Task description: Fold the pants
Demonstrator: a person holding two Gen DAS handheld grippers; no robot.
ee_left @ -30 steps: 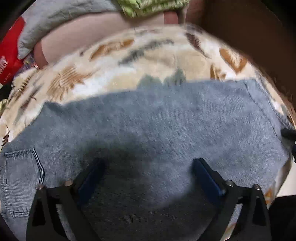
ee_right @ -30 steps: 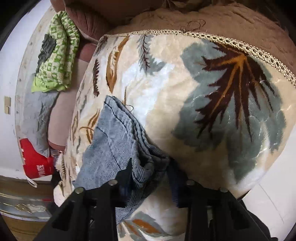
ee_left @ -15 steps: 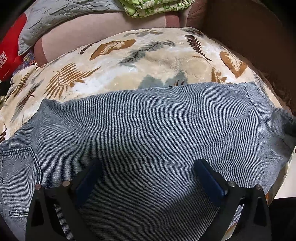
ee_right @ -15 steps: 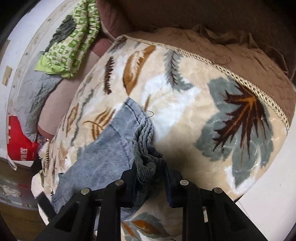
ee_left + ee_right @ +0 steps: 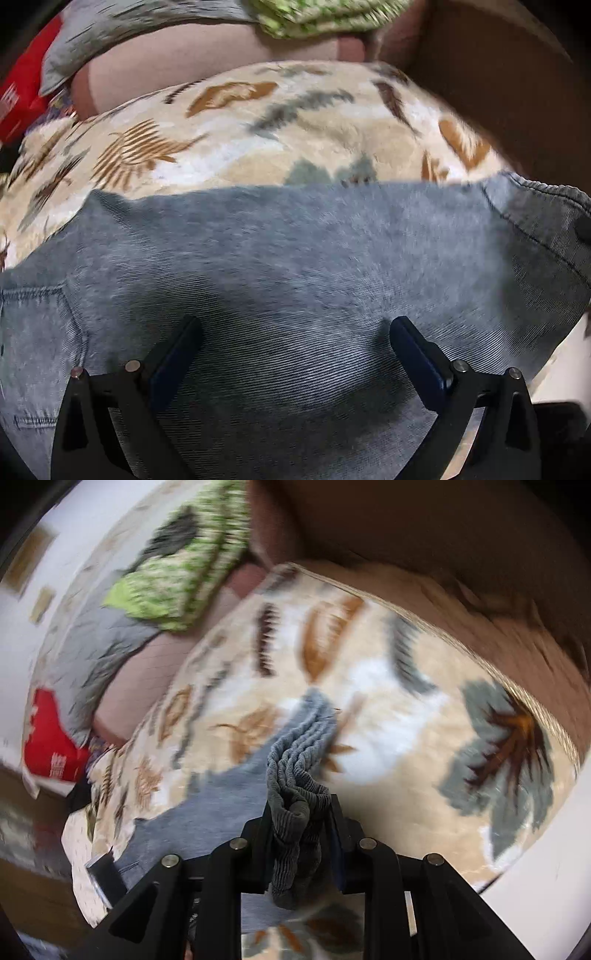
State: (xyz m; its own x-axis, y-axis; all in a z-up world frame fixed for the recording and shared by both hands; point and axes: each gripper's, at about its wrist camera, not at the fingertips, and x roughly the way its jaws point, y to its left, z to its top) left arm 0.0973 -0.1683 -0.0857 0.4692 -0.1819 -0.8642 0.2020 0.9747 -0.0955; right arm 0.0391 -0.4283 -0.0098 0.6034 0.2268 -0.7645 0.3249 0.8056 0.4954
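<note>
1. Two tongs in view, one per wrist camera; both frames are motion-blurred.
2. Left tongs: jaws spread wide, nothing between the pads. They hover just over the flat middle of the pants; whether the tips touch the cloth cannot be told.
3. Right tongs: jaws narrow, clamped on a bunched, ribbed hem of the pants. The gathered folds stand up between the pads and some cloth hangs below them.
4. Pants: grey-blue denim, spread across a leaf-print blanket on a bed. In the left view they fill the lower half of the frame, with a pocket seam at the left edge and a stitched hem at the right edge.
5. In the right view the pinched end sits raised off the blanket; the rest of the denim trails down and left from the tongs, lying on the blanket.
6. Background, beyond the blanket: green patterned cloth, grey cloth beside it, red bag at the left edge. All well apart from the pants.
7. Brown bedding lies past the blanket's trimmed far edge.
</note>
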